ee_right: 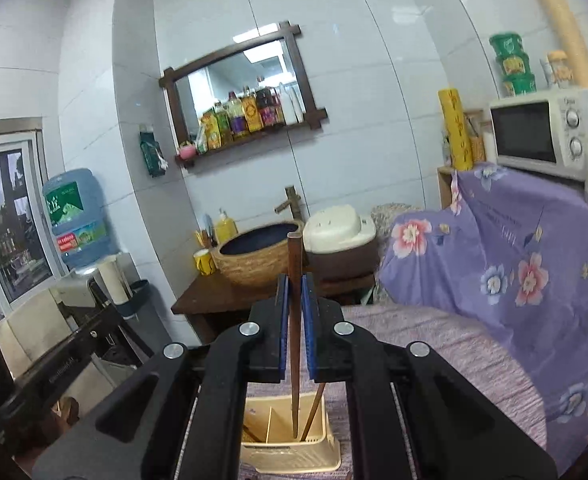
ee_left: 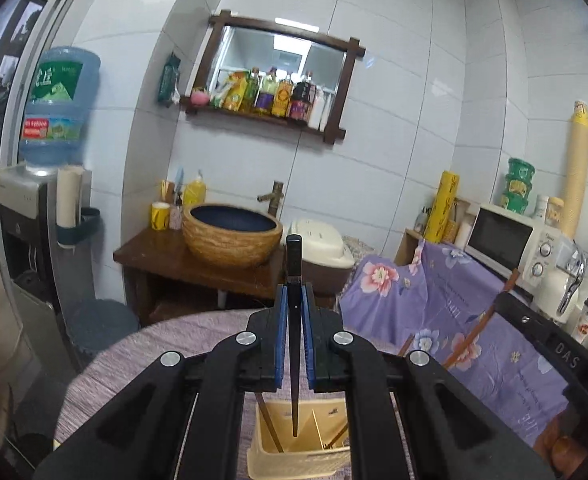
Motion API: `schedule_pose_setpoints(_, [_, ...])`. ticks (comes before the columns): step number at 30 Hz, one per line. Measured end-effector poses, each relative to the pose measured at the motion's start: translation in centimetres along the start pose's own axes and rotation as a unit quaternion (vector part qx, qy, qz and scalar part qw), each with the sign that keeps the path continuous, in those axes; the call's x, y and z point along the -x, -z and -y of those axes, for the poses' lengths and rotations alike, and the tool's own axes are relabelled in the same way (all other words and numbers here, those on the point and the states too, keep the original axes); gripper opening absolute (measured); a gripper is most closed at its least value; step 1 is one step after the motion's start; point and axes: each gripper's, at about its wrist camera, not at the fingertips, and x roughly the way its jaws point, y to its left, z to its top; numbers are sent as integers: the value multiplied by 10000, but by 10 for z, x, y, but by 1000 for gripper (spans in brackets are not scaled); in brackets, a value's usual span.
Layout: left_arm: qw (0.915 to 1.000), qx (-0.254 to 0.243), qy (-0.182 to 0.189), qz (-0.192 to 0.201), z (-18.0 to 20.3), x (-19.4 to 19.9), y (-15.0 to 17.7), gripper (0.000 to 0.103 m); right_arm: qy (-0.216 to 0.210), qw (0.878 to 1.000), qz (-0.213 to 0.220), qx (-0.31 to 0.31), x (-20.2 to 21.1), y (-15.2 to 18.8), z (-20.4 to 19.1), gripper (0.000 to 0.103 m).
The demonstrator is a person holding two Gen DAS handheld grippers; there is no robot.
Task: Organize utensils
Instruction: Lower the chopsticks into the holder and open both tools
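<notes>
- Left wrist view: the left tool (ee_left: 294,300) is clamped on a slim black tapered chopstick (ee_left: 294,344), pinched between its blue pads (ee_left: 280,332).
- The black chopstick's long axis runs along the fingers; blunt end away from the camera, thin tip towards it, above a pale yellow slotted plastic utensil basket (ee_left: 294,456) on the bench (ee_left: 134,360) with its mauve ribbed cloth.
- Judged light, stiff and smooth, so liable to slip or swivel; a hold near mid-length, as here, looks best.
- Right wrist view: the right tool (ee_right: 294,292) is shut on a brown wooden chopstick (ee_right: 295,332), same lie, tip over the basket (ee_right: 286,452).
- A second brown stick (ee_right: 314,408) leans inside the basket.
- The wood probably offers more friction than the black one.
</notes>
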Motion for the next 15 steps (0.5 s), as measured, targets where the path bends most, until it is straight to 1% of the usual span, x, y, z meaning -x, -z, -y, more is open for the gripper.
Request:
schedule_pose_setpoints(6, [9995,4,5,-304,-4,-16,36,8,56,9991,-391,-168,-27,39,12,8])
schedule_pose_setpoints(10, [9989,-30,-27,-472,-6,-25,52,8,81,9984,-519,-217,-35,52,16,8])
schedule_pose_setpoints(15, [9974,10,-62,-721,-12,-35,68,8,27,9975,-664,-250,-43,60,19,8])
